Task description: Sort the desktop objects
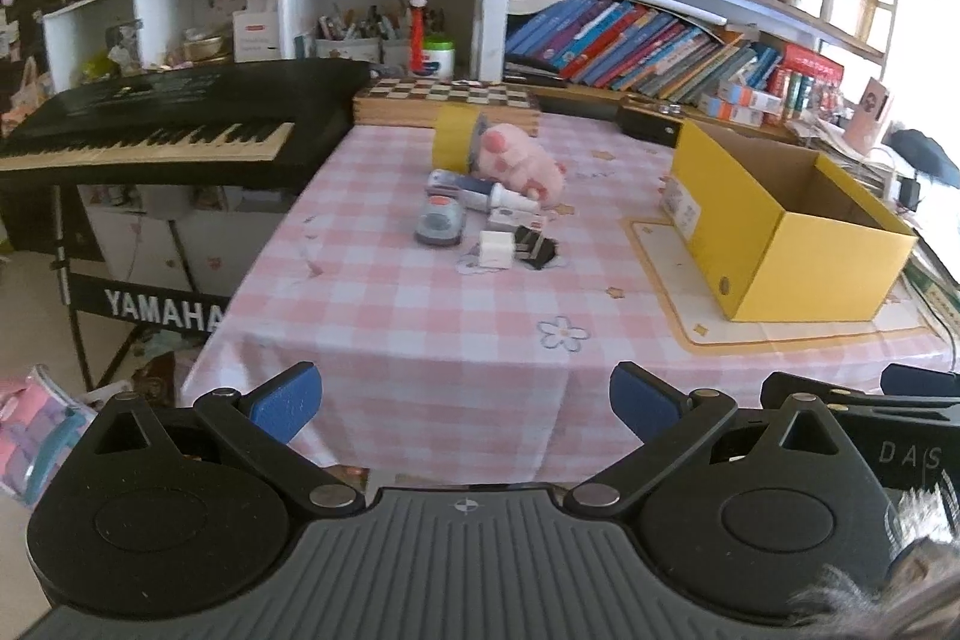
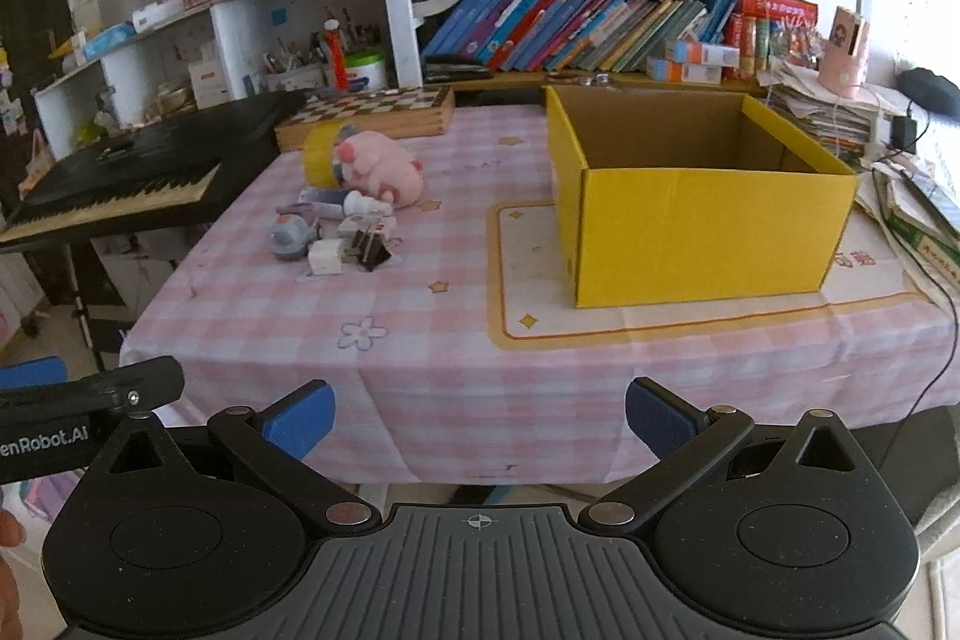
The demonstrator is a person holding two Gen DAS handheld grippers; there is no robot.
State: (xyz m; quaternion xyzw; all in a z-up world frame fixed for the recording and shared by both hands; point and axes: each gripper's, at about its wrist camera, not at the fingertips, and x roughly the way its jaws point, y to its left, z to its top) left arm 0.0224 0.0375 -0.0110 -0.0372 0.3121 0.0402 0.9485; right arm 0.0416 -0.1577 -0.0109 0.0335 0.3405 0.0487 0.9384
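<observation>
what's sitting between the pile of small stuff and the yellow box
Nothing visible. Only bare pink checked tablecloth lies between the pile, with its black binder clip and pink plush pig, and the open yellow cardboard box. Both grippers, left gripper and right gripper, hang open short of the table edge.
</observation>
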